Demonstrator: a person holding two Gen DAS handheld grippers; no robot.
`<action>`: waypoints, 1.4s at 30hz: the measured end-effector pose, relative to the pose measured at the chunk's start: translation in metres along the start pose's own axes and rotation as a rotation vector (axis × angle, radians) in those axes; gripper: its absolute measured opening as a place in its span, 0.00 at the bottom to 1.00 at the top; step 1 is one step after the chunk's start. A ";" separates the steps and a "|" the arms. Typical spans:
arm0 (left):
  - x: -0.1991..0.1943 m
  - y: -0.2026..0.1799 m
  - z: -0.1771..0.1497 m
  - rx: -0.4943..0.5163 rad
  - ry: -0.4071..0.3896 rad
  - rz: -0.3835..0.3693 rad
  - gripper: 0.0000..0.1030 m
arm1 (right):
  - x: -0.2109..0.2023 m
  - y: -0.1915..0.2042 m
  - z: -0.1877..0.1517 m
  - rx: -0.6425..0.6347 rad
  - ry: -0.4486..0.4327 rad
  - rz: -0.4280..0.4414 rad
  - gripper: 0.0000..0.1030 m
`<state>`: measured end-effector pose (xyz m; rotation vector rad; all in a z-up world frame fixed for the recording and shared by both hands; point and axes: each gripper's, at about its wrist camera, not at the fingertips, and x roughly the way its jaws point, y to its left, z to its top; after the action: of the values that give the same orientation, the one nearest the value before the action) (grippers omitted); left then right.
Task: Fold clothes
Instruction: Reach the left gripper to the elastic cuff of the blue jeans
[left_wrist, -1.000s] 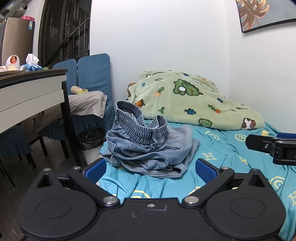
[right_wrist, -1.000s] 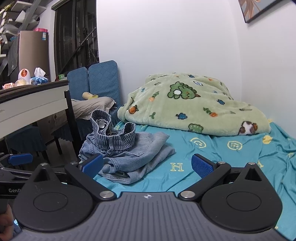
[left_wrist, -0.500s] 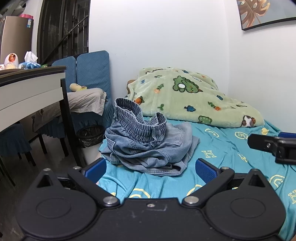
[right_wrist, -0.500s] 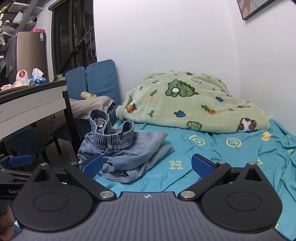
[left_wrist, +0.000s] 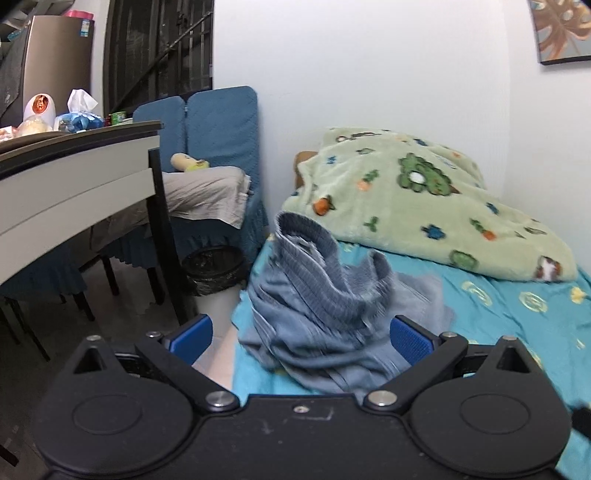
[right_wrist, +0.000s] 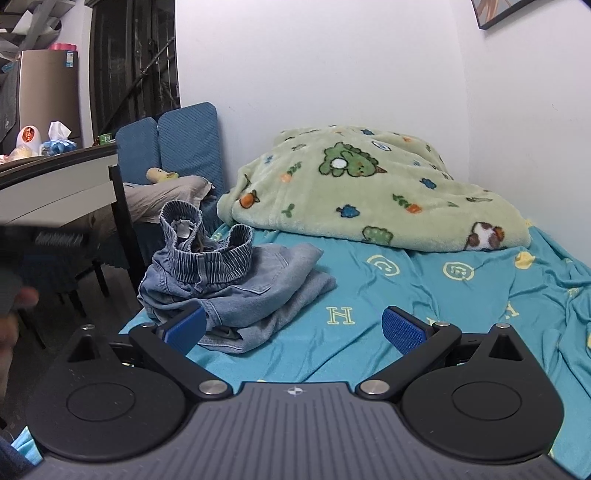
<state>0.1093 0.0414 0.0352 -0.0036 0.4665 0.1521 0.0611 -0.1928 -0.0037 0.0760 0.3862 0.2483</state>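
So the denim shorts (right_wrist: 236, 284) sit crumpled near the left edge of the teal bedsheet (right_wrist: 424, 306), elastic waistband sticking up. Both the left gripper (left_wrist: 301, 334) and right gripper (right_wrist: 293, 326) are spread wide, holding nothing. Green cartoon blanket (right_wrist: 369, 188) is bunched behind, by the wall.

Left wrist view is smeared, so my denim shorts (left_wrist: 332, 306) are just a blurry heap there and I can't make out the seams. My left gripper (right_wrist: 55, 240) is a dark blur at the right wrist view's left edge. The wall picture (left_wrist: 563, 31) is cropped.
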 end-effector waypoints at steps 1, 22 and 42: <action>0.010 0.002 0.006 -0.004 0.001 0.008 0.99 | 0.001 0.000 0.000 0.001 0.001 0.001 1.00; 0.182 0.008 0.072 0.091 0.049 0.149 0.91 | 0.065 -0.006 -0.014 0.029 0.122 0.052 1.00; 0.200 0.010 0.075 -0.061 0.026 0.071 0.07 | 0.087 -0.009 -0.022 0.078 0.094 0.067 1.00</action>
<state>0.3178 0.0833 0.0134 -0.0486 0.4881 0.2359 0.1328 -0.1789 -0.0567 0.1545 0.4872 0.3036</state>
